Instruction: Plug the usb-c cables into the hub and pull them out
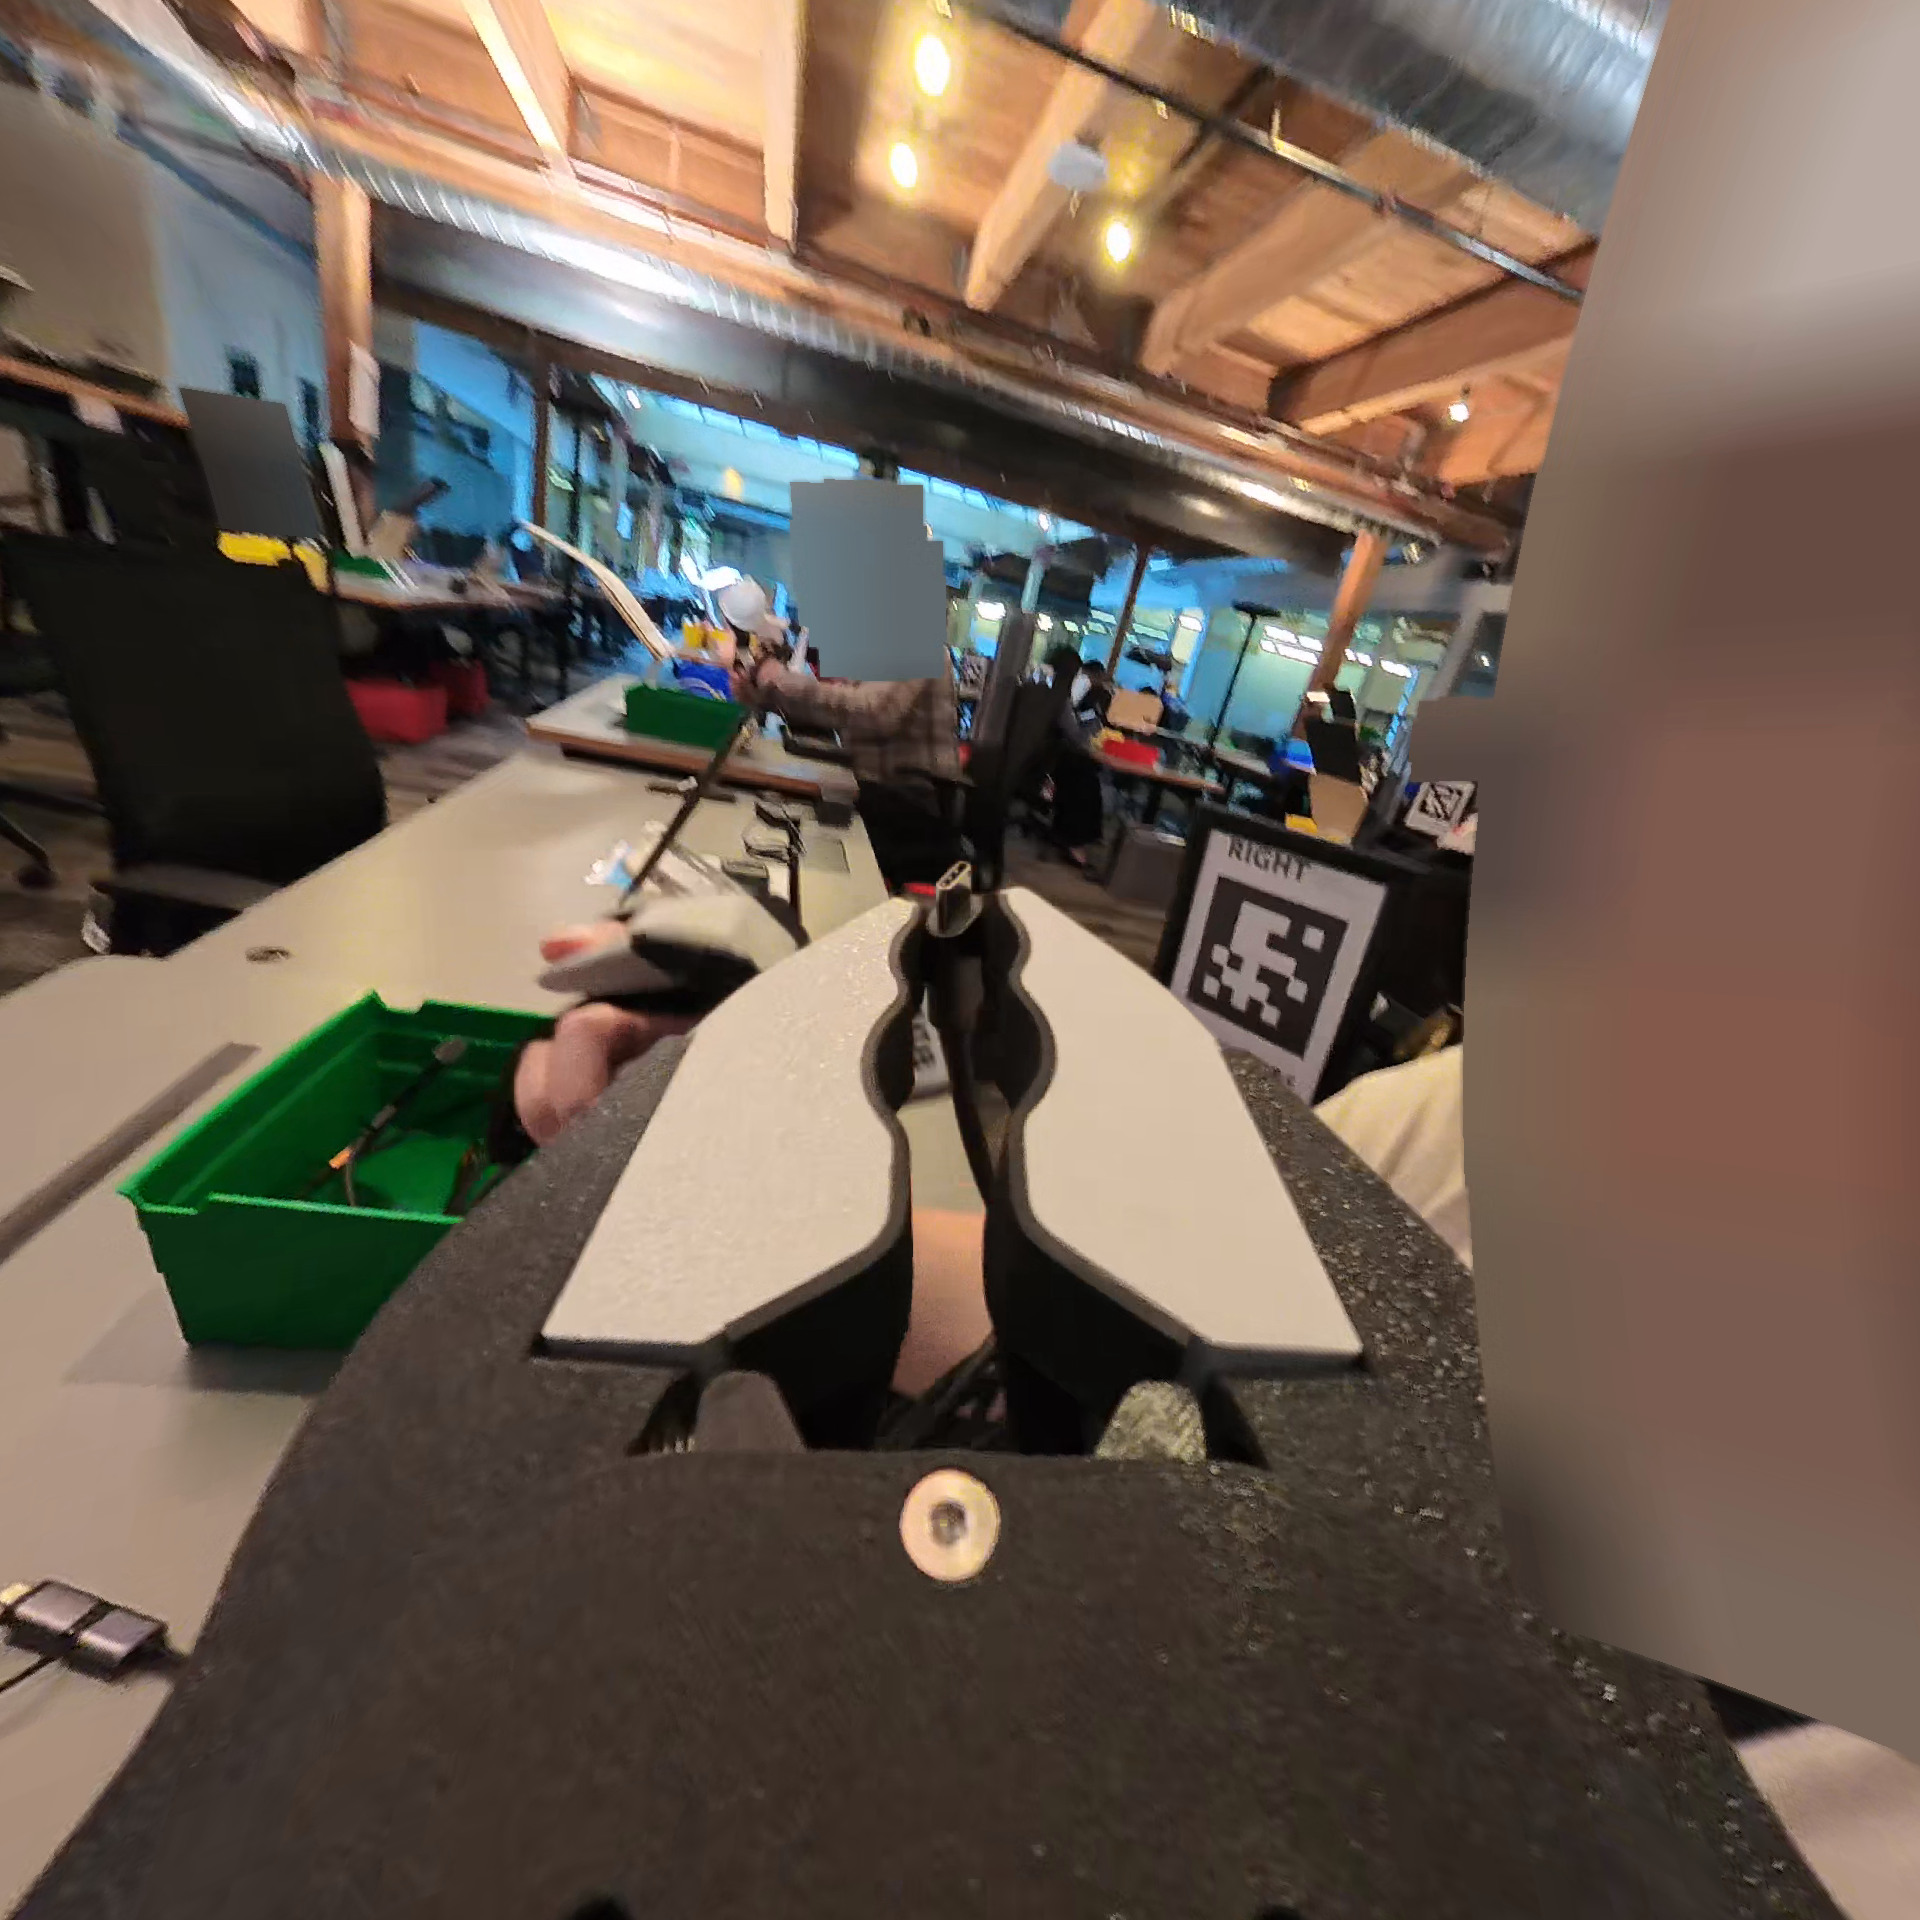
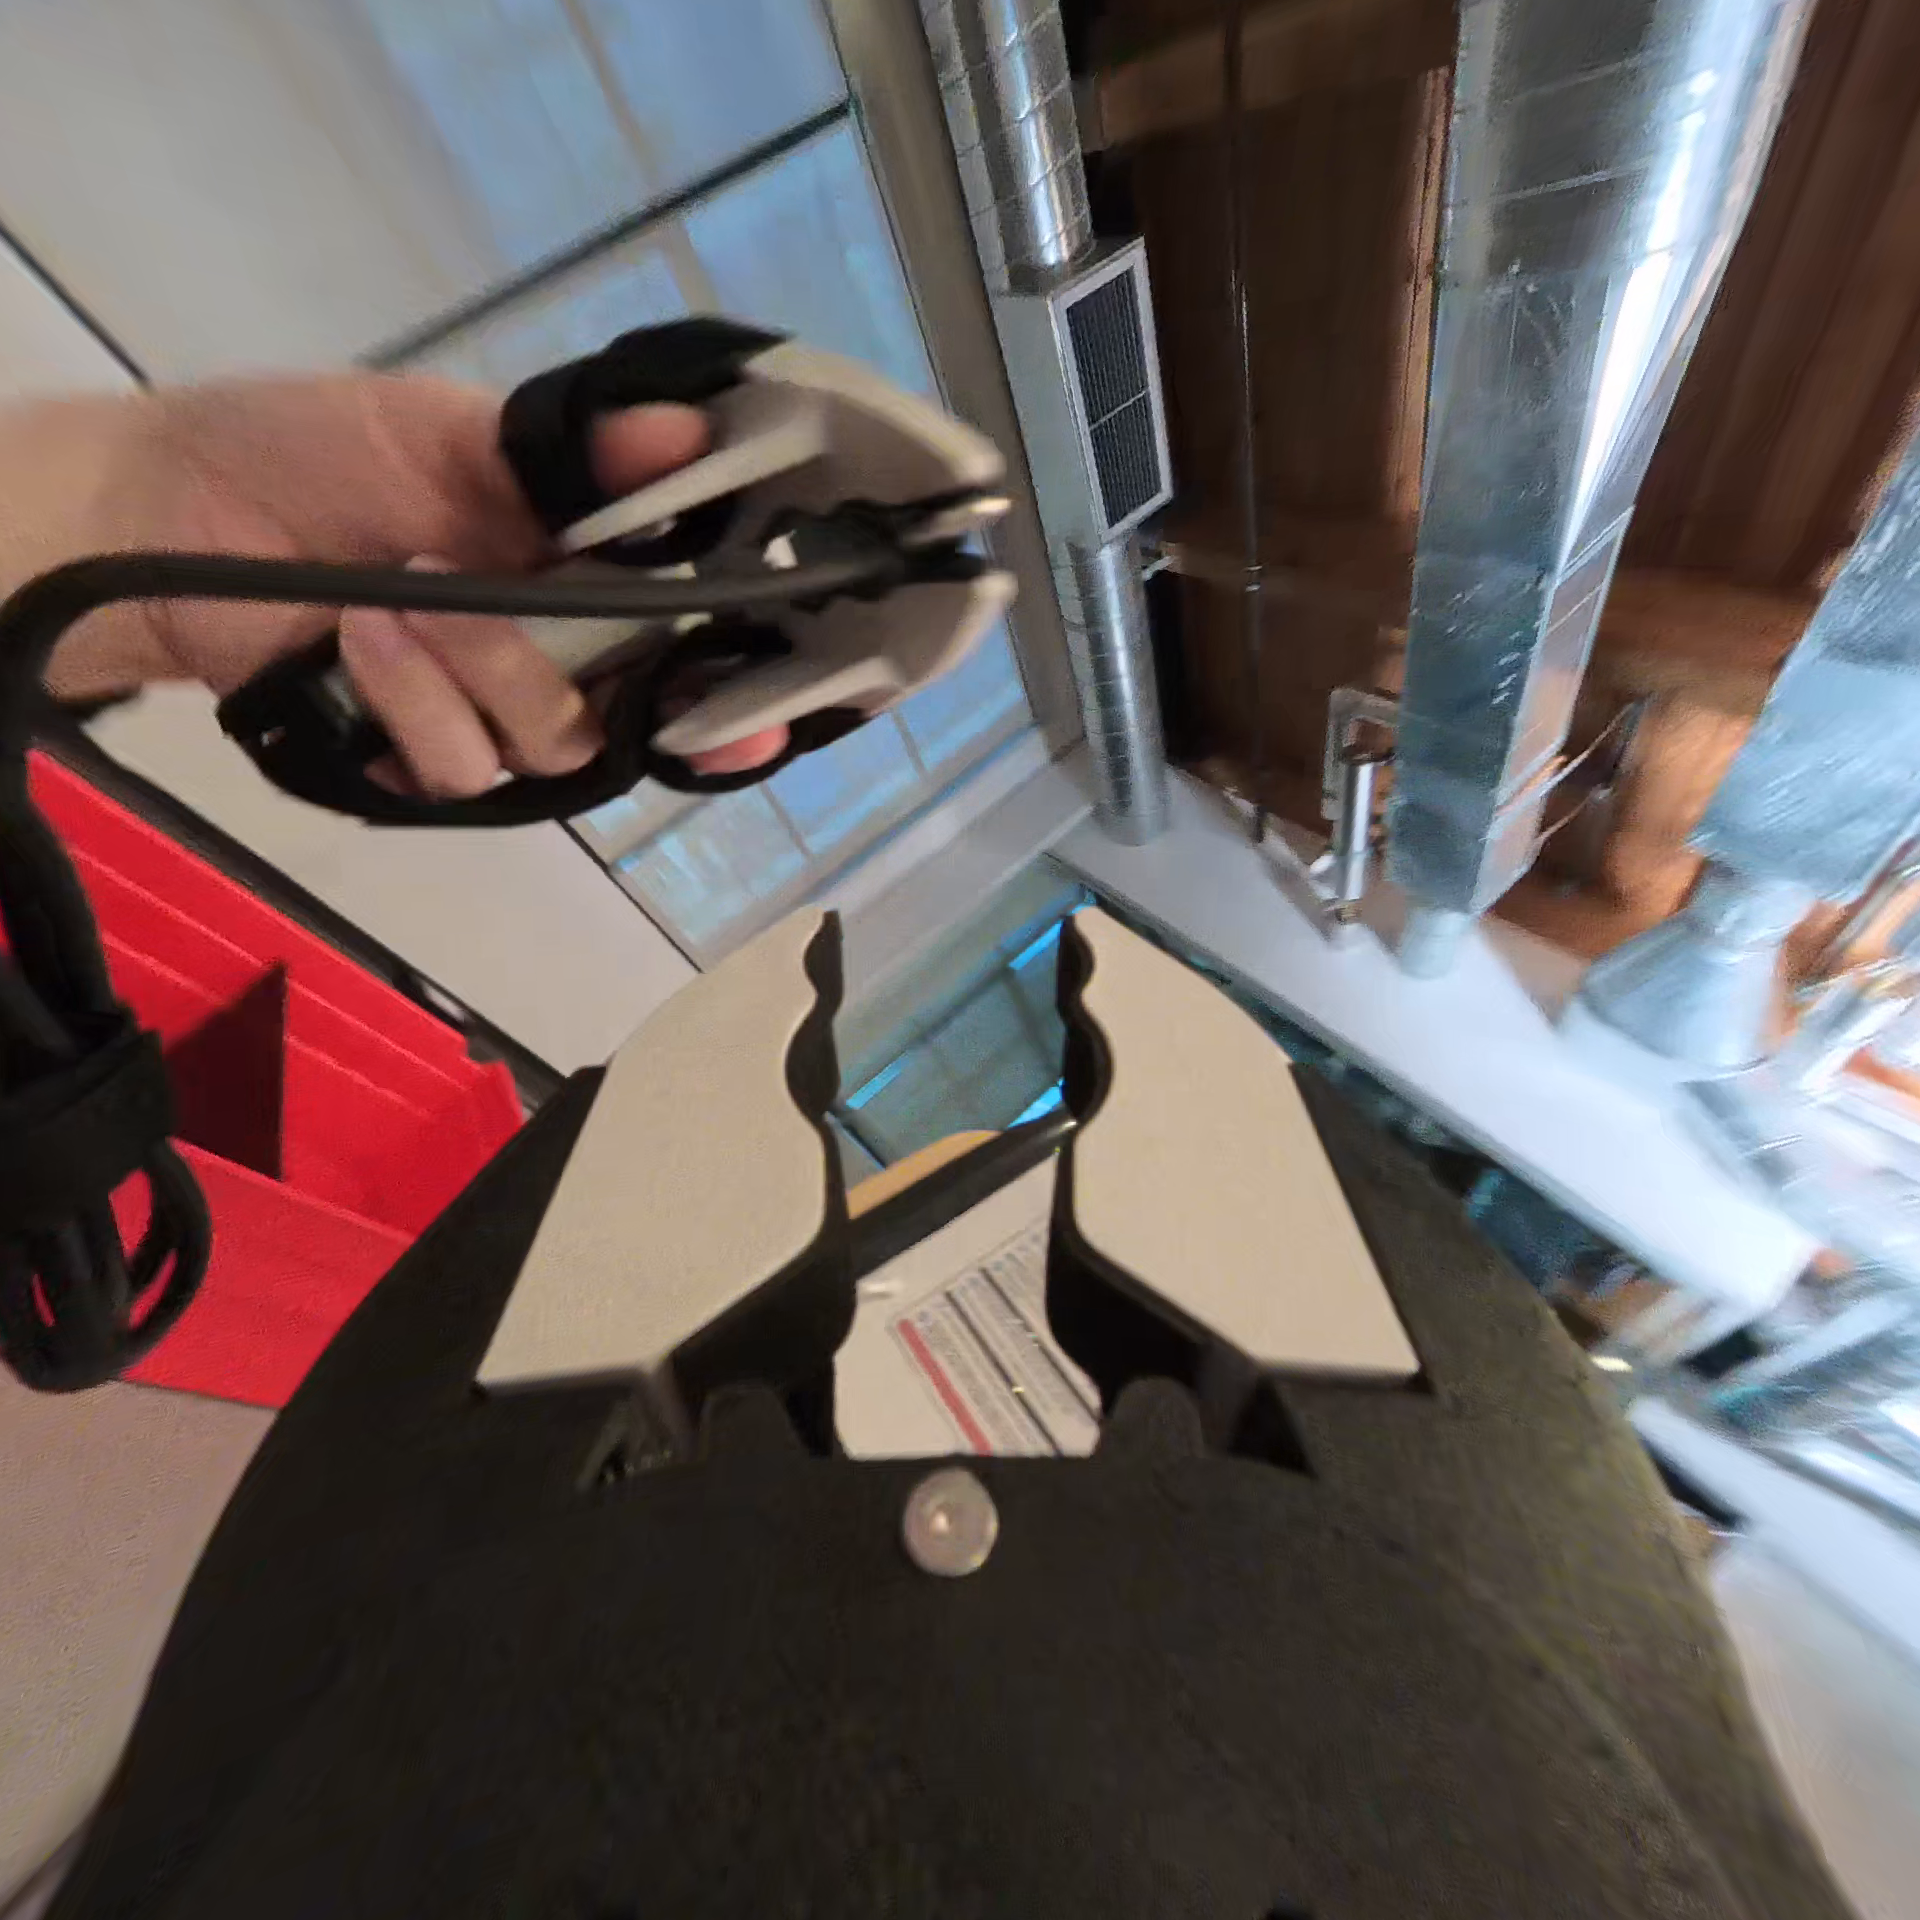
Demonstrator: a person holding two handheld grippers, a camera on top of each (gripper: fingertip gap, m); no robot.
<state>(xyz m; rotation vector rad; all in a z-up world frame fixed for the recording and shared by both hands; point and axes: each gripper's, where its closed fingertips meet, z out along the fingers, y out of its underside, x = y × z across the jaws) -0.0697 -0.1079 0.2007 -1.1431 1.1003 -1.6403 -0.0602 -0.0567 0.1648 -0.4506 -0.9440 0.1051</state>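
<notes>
My left gripper (image 1: pixel 963 909) is shut on a black usb-c cable (image 1: pixel 974 1127), and the metal plug (image 1: pixel 950 891) sticks out past the fingertips. It is held in the air above the grey table (image 1: pixel 436 914). The grey hub (image 1: pixel 83 1631) lies on the table at the bottom left, well behind the fingertips. In the right wrist view the left gripper (image 2: pixel 992 540) shows at the upper left, held by a hand. The cable (image 2: pixel 416 592) runs left from it and down to a strapped bundle (image 2: pixel 73 1195). My right gripper (image 2: pixel 951 982) is open and empty, tilted up towards the ceiling.
A green bin (image 1: pixel 260 1247) with several cables stands on the table left of my left gripper. A red bin (image 2: pixel 312 1174) stands behind the cable bundle. A black-and-white marker board (image 1: pixel 1278 966) stands to the right. People sit at desks farther back.
</notes>
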